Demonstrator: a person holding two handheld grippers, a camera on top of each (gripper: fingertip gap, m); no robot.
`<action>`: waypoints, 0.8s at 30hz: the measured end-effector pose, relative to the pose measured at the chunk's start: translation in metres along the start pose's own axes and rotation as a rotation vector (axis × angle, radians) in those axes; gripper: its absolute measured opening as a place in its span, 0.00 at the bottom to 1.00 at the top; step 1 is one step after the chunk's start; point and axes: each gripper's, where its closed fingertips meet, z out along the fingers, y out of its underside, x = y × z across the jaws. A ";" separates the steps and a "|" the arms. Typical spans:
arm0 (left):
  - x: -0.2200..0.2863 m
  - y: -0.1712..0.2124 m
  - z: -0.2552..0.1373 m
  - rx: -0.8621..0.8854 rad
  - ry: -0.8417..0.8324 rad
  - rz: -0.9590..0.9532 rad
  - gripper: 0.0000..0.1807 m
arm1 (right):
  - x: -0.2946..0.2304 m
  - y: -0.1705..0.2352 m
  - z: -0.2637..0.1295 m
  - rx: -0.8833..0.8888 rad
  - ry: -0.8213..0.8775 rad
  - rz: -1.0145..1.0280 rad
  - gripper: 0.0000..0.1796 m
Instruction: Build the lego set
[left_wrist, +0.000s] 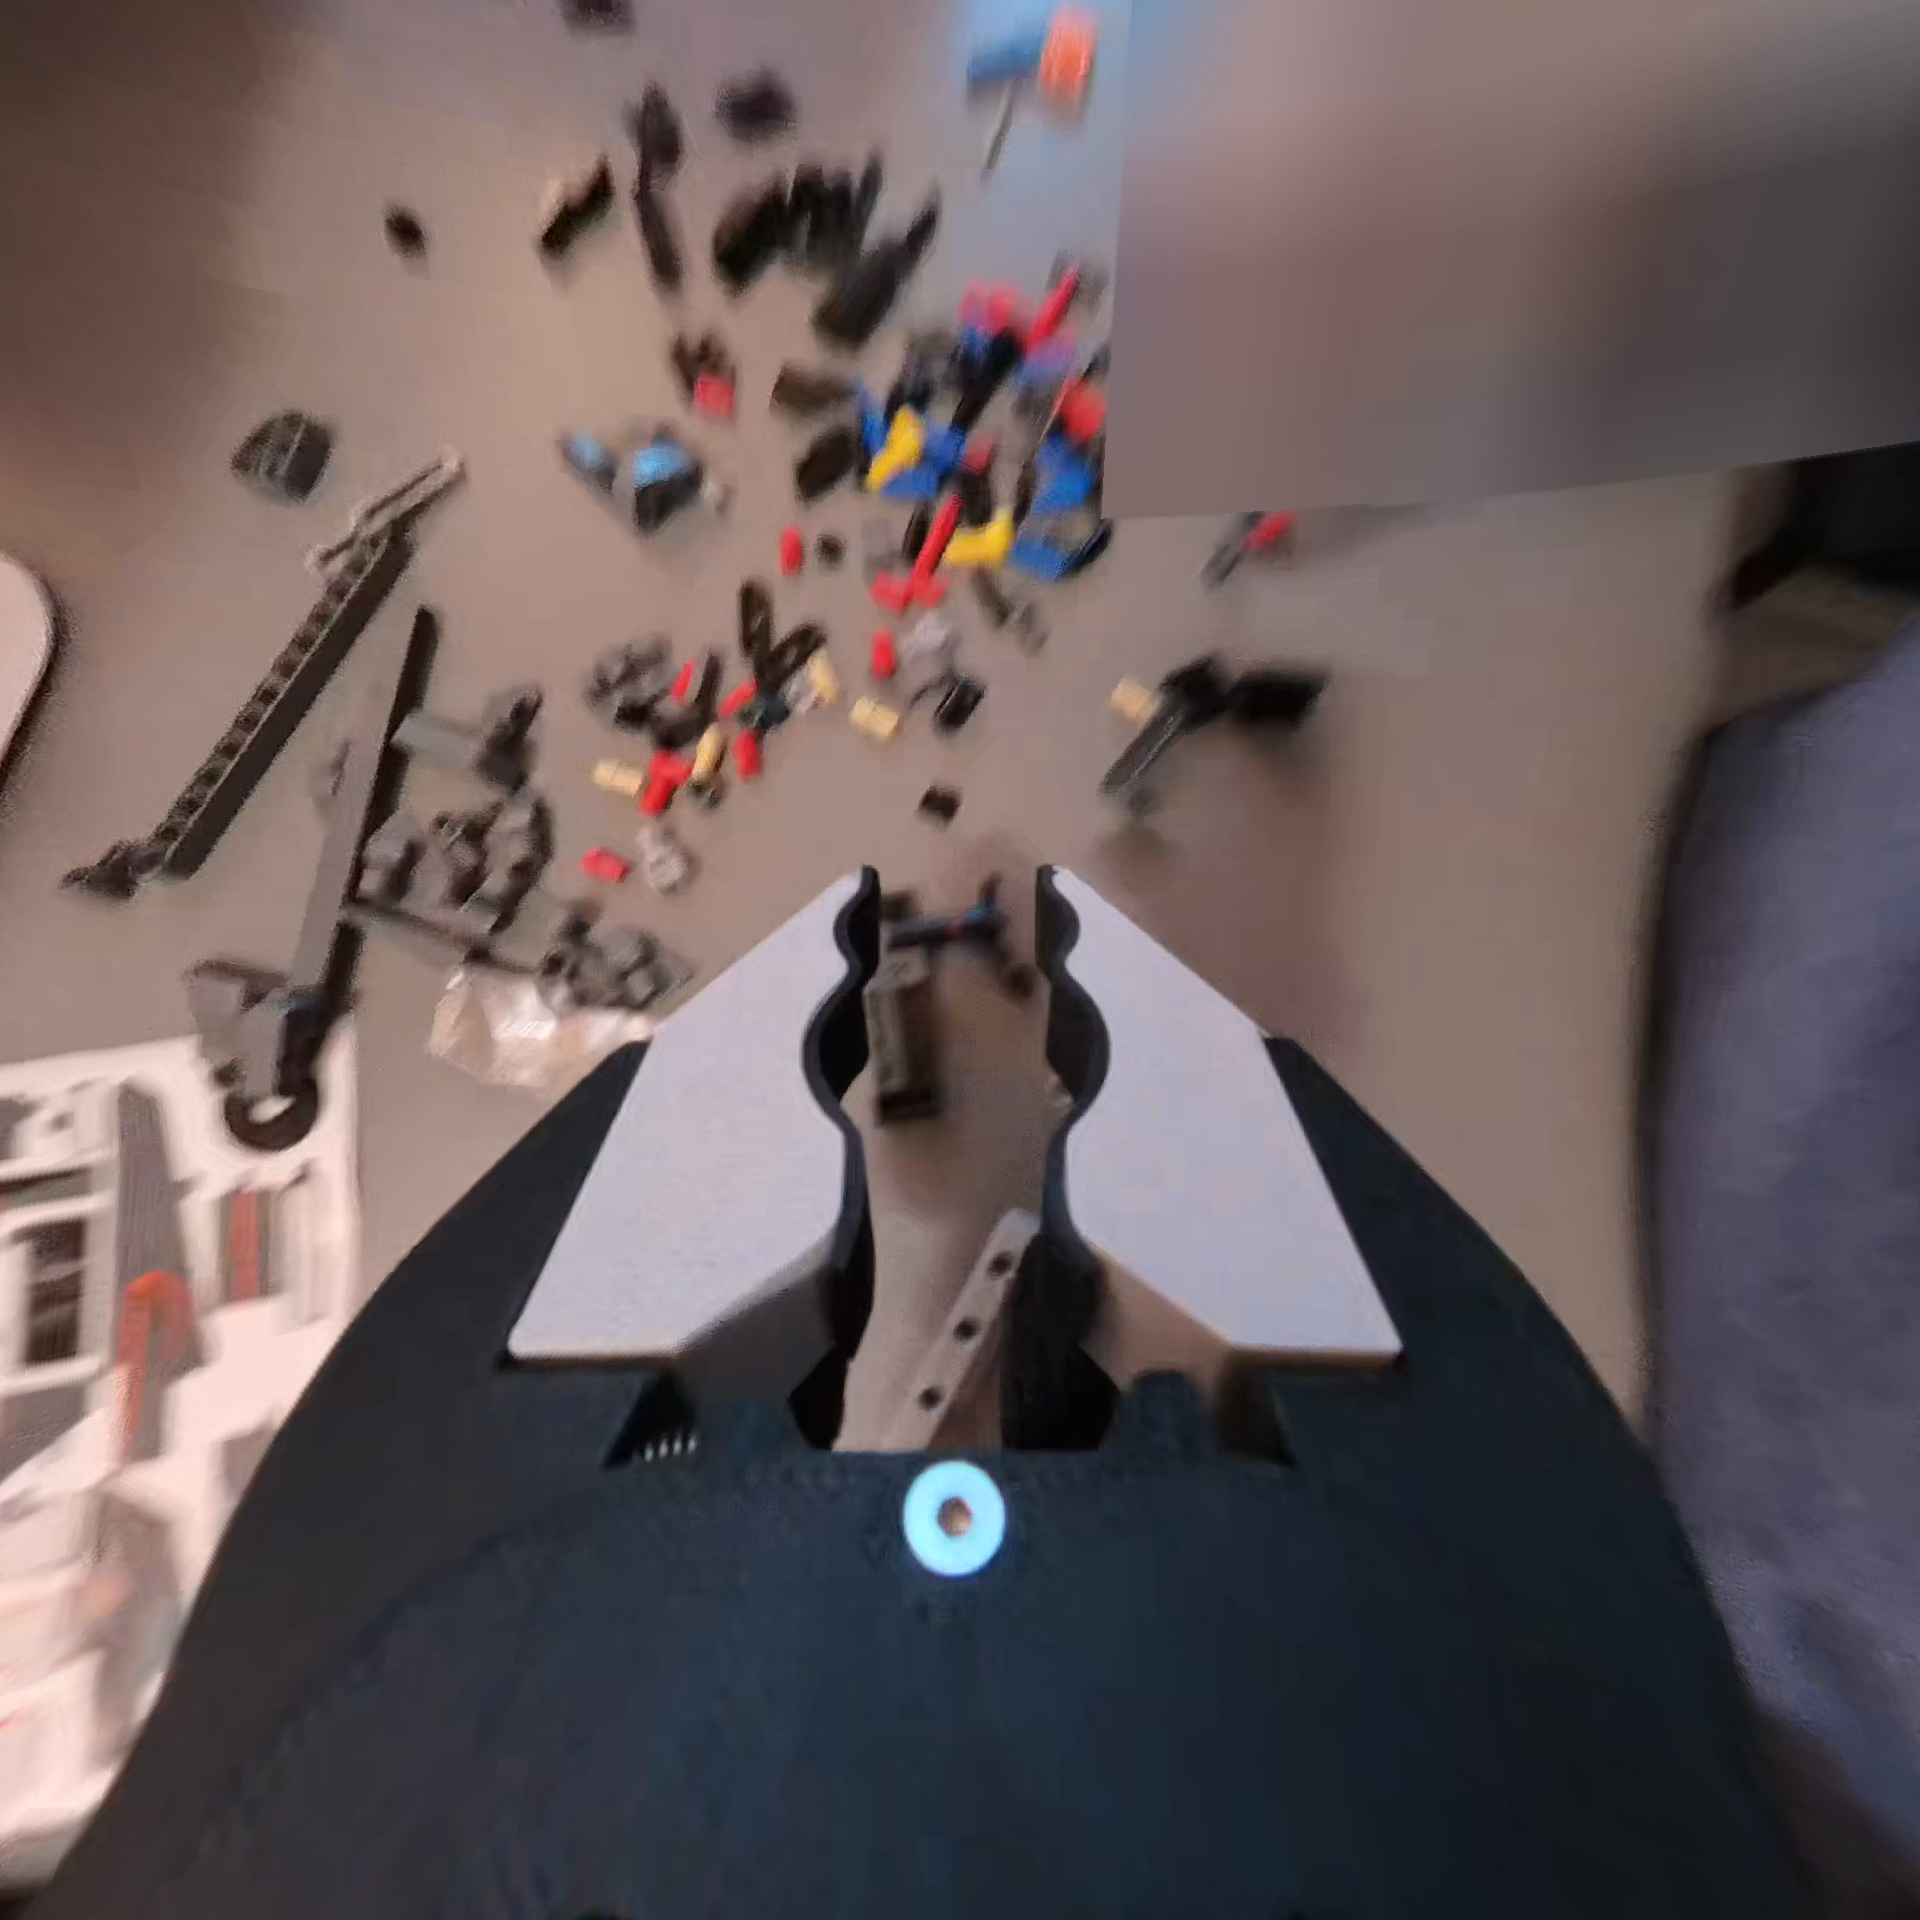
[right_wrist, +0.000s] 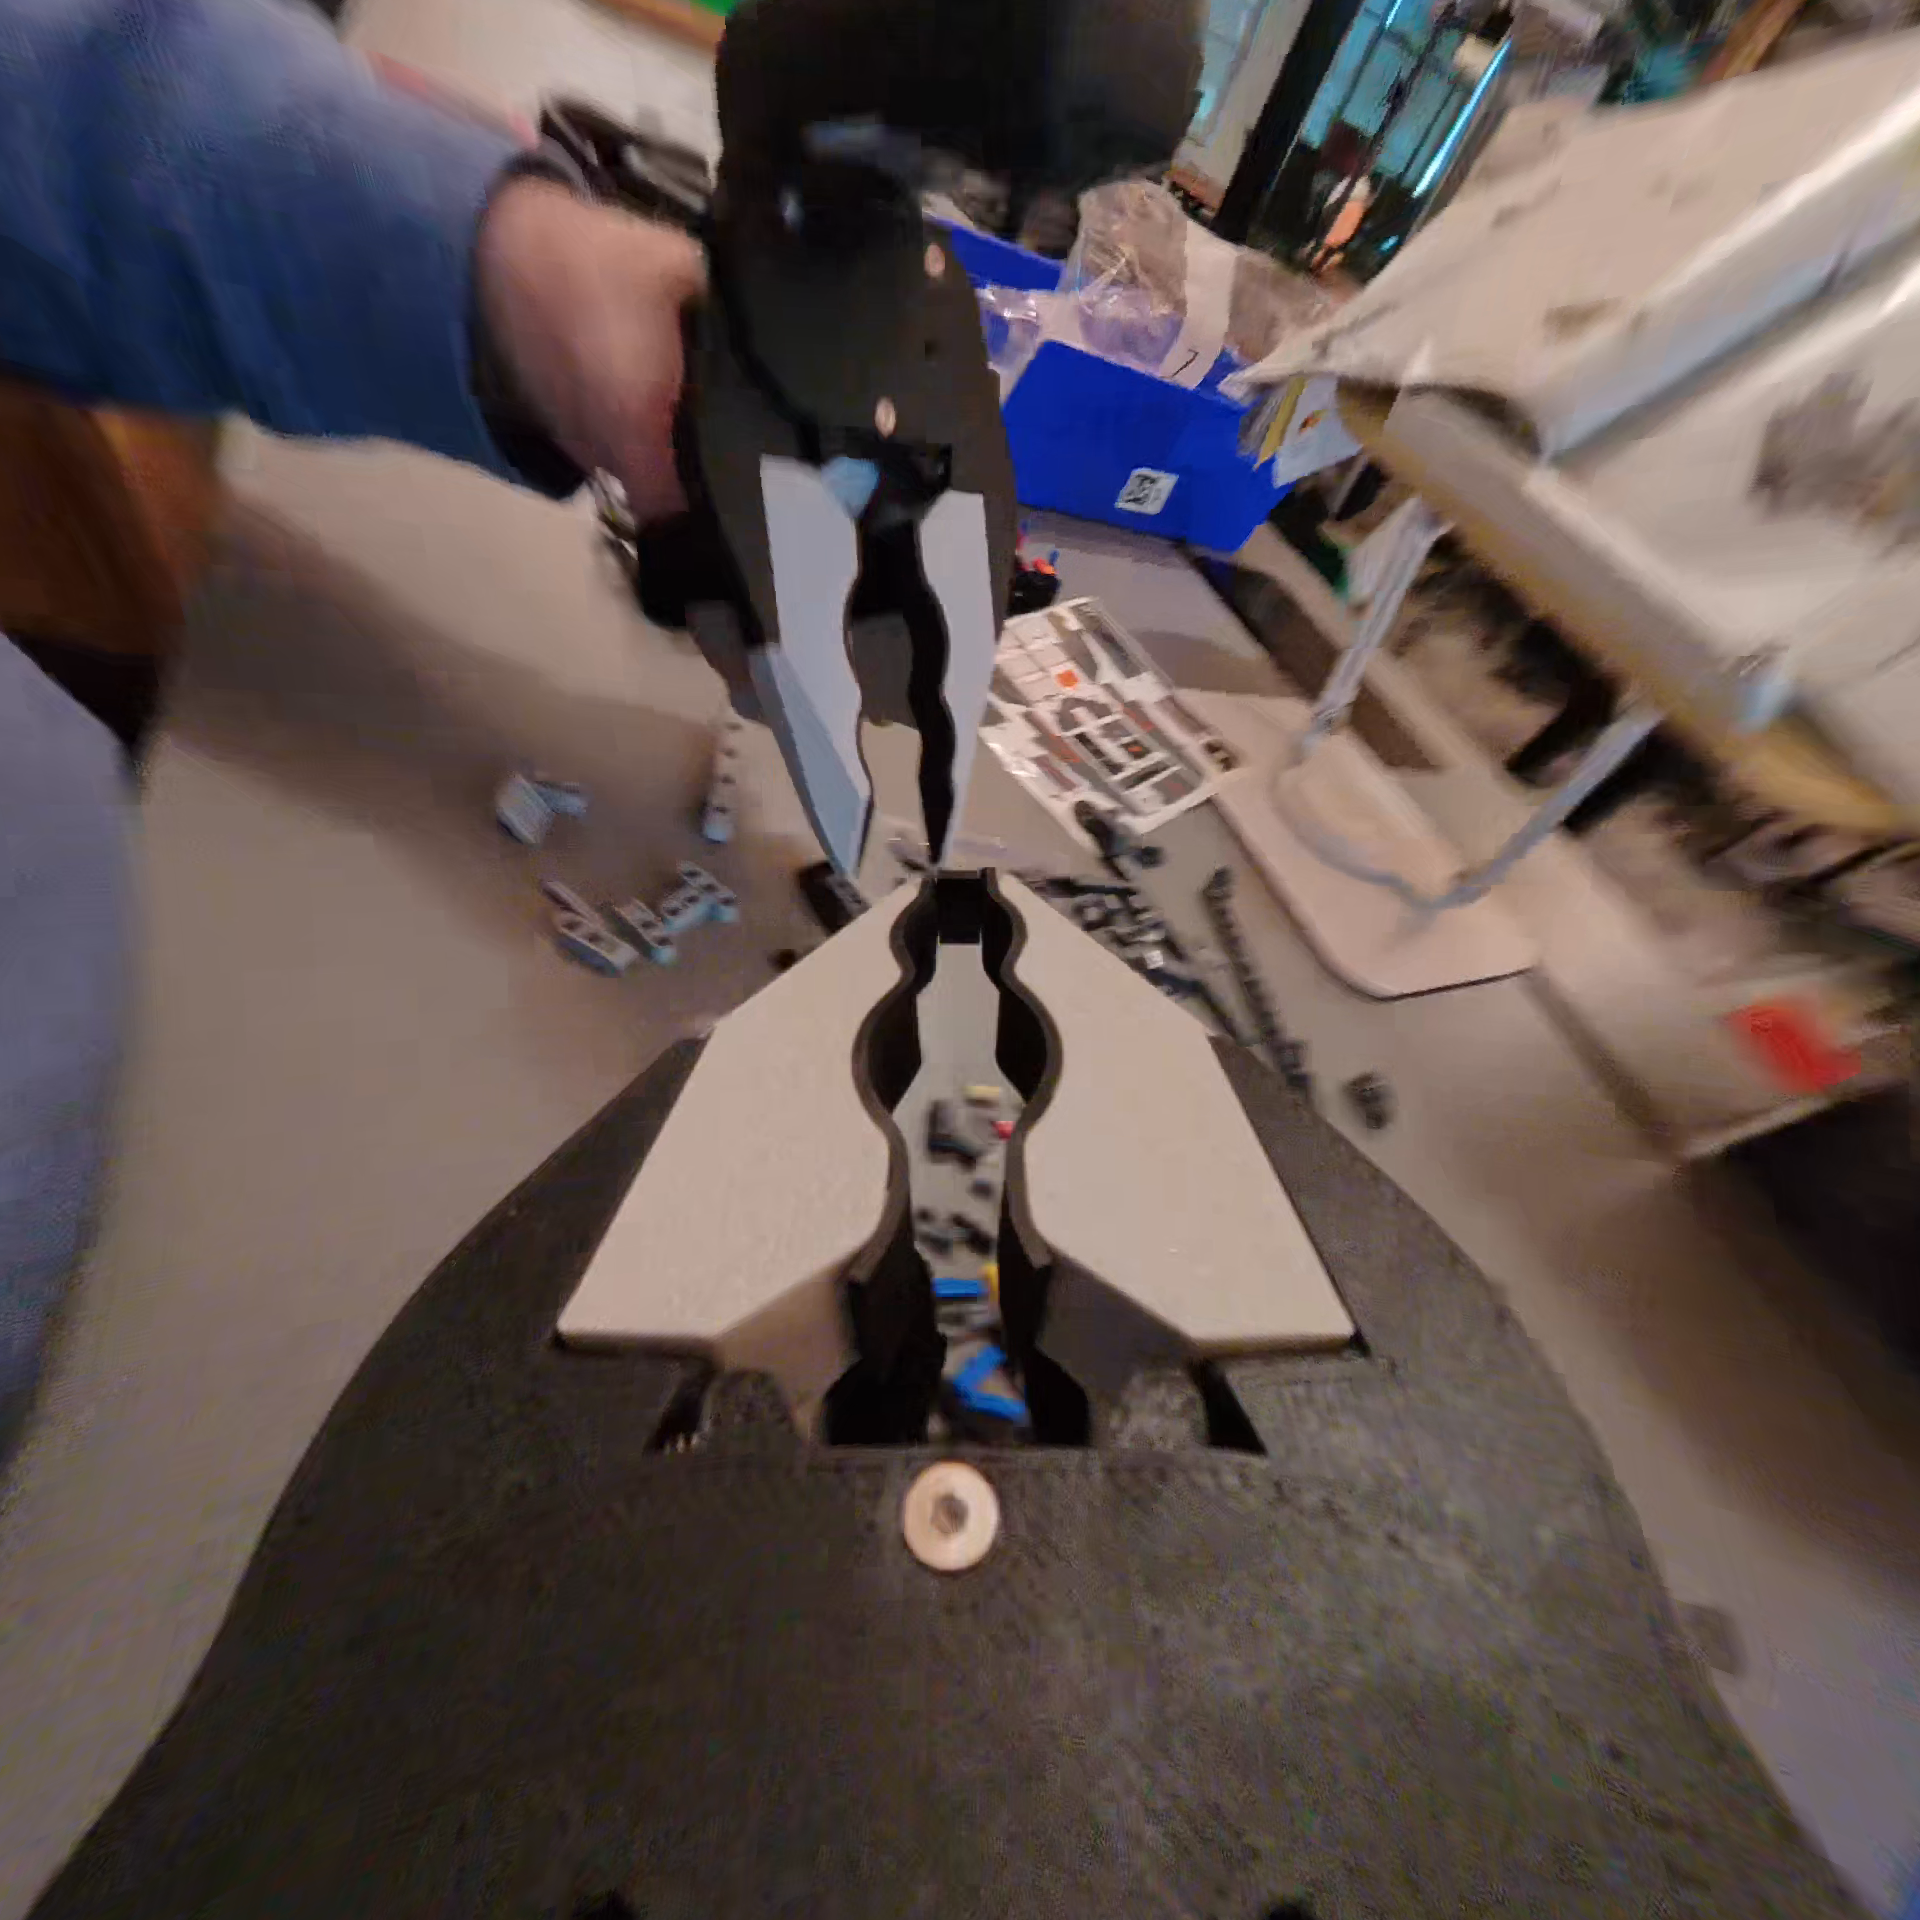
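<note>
Loose lego pieces (left_wrist: 935, 468), black, red, blue and yellow, lie scattered on a grey-brown surface. A long black beam (left_wrist: 281, 686) and a partly built grey assembly (left_wrist: 447, 862) lie at the left. My left gripper (left_wrist: 956, 883) is open and empty above the surface, with a grey holed beam (left_wrist: 977, 1320) below its gap. In the right wrist view, my right gripper (right_wrist: 958, 883) is shut on a small black piece (right_wrist: 958, 909). The left gripper (right_wrist: 899, 857), held in a hand (right_wrist: 592, 343), points down with its tips just above that piece.
An instruction booklet (left_wrist: 125, 1247) lies at the lower left, also shown in the right wrist view (right_wrist: 1101, 707). Light grey-blue pieces (right_wrist: 623, 925) lie at the left. A blue bin (right_wrist: 1132, 436) with plastic bags stands behind. A white stand base (right_wrist: 1382, 894) sits at the right.
</note>
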 end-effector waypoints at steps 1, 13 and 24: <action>0.010 -0.015 -0.007 0.089 0.074 -0.053 0.14 | 0.001 -0.004 0.000 -0.019 0.037 -0.103 0.02; 0.064 -0.089 -0.043 0.594 0.628 -0.332 0.15 | -0.014 -0.042 0.001 -0.033 0.121 -0.575 0.03; 0.065 -0.100 -0.051 0.718 0.665 -0.348 0.07 | -0.011 -0.053 -0.004 0.058 0.092 -0.420 0.07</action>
